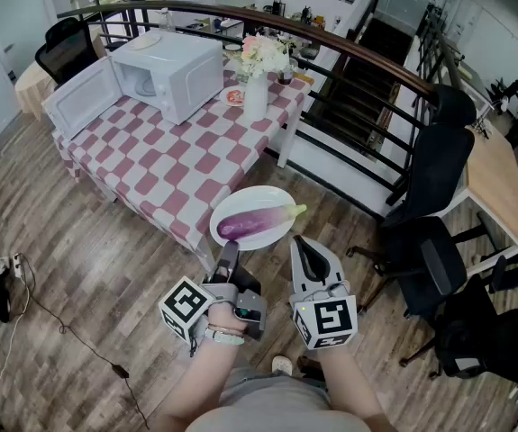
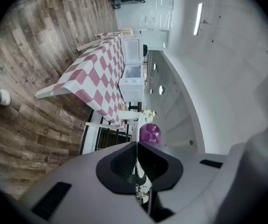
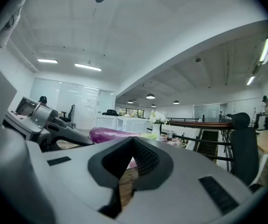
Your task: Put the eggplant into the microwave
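Up at eleven o'clock from your hands, the microwave (image 1: 173,75) stands with its door open on the checkered desk (image 1: 150,165). Your left claw (image 1: 230,252) is clenched on the near rim of the plate (image 1: 259,196). The eggplant (image 1: 251,223) lies on that plate at twelve o'clock. Your right claw (image 1: 305,248), just beside the plate, is clenched on nothing.
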The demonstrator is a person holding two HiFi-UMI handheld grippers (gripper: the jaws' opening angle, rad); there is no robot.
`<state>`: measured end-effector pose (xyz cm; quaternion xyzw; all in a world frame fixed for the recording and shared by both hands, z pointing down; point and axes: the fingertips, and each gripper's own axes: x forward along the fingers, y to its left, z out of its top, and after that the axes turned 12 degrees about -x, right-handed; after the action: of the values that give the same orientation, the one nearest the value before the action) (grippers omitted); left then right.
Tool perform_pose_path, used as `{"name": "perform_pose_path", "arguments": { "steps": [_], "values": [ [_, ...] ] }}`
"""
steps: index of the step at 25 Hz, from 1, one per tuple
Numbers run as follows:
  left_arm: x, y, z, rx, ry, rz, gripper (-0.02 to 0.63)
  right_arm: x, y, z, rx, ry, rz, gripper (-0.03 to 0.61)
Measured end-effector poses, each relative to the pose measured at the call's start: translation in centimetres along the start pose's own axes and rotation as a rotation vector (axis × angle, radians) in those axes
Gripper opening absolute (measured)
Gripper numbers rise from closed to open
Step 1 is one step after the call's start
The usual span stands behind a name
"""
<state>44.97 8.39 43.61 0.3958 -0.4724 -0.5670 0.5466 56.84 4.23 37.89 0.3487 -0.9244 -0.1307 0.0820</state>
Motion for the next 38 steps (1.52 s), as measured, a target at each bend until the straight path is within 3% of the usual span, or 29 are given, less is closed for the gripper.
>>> {"name": "perform_pose_path", "arguments": {
  "steps": [8, 16, 38],
  "values": [
    [-1.7, 1.0, -5.9, 0.026, -0.031, -0.014, 0.014, -5.7, -2.5, -1.1, 0.016, -0.018, -0.017, 0.025],
    [-3.2, 1.0, -6.9, 0.026, -0.046, -0.021, 0.014, -6.9, -2.4, -0.5, 0.035, -0.066, 0.017, 0.023],
    [-3.0, -3.3, 8.3, 0.011, -0.117, -0.021, 0.014, 4.1, 8.2, 3.5, 0.029, -0.071, 0.114, 0.025]
  ]
}}
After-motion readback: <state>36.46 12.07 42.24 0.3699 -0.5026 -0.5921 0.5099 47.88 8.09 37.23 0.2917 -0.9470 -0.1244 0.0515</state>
